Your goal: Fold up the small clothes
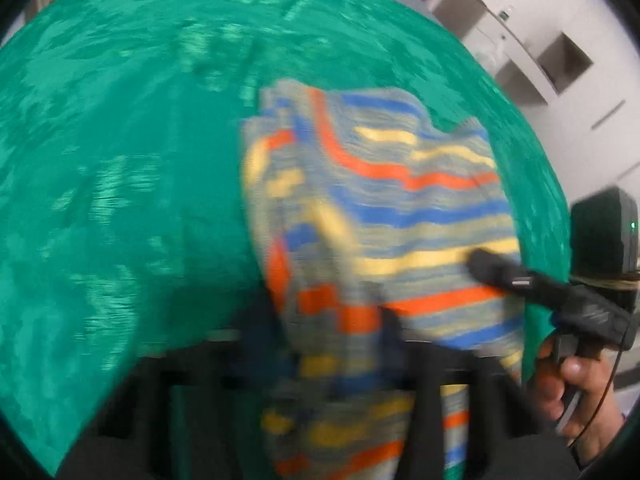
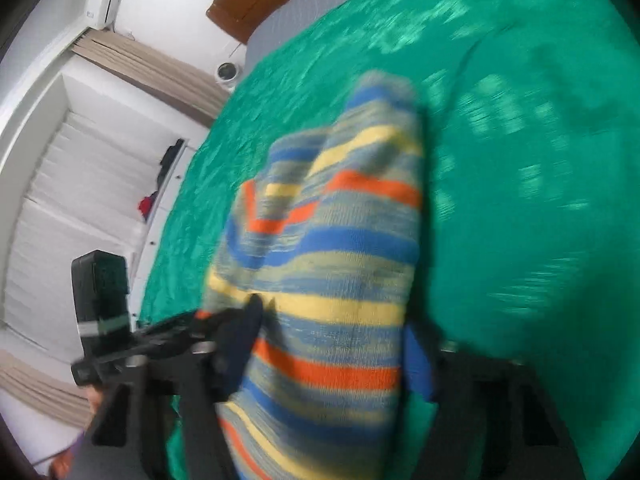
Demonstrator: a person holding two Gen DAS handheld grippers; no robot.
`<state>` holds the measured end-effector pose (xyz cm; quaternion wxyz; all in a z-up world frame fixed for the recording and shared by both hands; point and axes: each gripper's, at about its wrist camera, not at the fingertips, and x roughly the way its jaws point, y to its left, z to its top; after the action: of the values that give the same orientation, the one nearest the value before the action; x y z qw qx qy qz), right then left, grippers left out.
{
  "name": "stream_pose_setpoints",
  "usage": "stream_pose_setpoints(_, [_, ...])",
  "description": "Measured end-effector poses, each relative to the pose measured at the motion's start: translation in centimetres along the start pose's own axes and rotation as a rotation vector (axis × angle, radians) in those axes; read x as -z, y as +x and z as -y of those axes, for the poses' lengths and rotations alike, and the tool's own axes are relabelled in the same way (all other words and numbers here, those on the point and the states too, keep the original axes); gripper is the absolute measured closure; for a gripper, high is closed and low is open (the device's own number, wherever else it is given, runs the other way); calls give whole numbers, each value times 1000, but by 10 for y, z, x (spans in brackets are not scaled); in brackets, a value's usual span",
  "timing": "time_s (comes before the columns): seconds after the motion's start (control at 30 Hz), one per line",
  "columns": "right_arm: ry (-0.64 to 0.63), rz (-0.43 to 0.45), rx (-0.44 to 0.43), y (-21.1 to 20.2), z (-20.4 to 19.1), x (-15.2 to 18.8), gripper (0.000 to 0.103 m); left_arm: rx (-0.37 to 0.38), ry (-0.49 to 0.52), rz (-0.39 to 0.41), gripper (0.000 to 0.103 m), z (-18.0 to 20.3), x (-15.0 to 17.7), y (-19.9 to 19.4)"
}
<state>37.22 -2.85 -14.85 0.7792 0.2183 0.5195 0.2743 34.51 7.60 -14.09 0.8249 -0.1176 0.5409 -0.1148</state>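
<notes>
Green patterned bedspread (image 1: 120, 160) covers nearly the whole scene, with white shelving at the edges. On it lies a striped knitted garment (image 1: 400, 208) in blue, yellow, orange and grey, bunched and partly lifted. Left gripper (image 1: 328, 320) pinches the garment's near edge between its narrowed black jaws. Right gripper (image 2: 332, 344) likewise clamps a striped fold, cloth filling the gap between its jaws.

Striped garment (image 2: 336, 280) of coarse matt knit, green bedspread (image 1: 120, 160) of woven cloth with a faint sheen, matt black plastic grippers, glossy brown wooden headboard (image 2: 256, 4) far off
</notes>
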Motion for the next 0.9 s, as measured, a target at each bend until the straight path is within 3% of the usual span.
stream_pose_setpoints(0.07, [-151,-1,178,6,-27,5,72,-48,35,27,86,11,3,-2])
stream_pose_setpoints(0.13, [-378,26,371,9,-67,18,74,-75,72,68,87,21,7,-11])
stream_pose_setpoints(0.2, [-484,73,433,5,-95,27,75,-62,63,111,88,18,7,-29])
stream_pose_setpoints(0.37, [-544,216,363,-26,-133,25,75,-69,100,250,88,20,6,-90])
stream_pose_setpoints(0.47, [-514,274,303,-46,-144,11,75,-66,99,314,85,22,-4,-119])
stream_pose_setpoints(0.5, [-480,269,282,-50,-140,5,74,-78,94,306,82,18,-6,-119])
stream_pose_setpoints(0.57, [-383,206,271,-46,-121,-7,61,-136,83,260,52,15,-8,-104])
stream_pose_setpoints(0.63, [-298,152,345,-44,-90,-6,21,-269,92,228,33,9,4,-85])
stream_pose_setpoints(0.7, [-275,144,424,-53,-67,9,16,-359,130,240,31,8,30,-80])
stream_pose_setpoints(0.77, [-293,141,488,-67,-51,32,15,-401,155,259,19,10,54,-84])
stream_pose_setpoints(0.87, [-310,140,527,-91,-39,66,11,-484,192,352,3,26,93,-101])
stream_pose_setpoints(0.9, [-318,150,527,-104,-41,81,10,-523,209,394,2,36,111,-111])
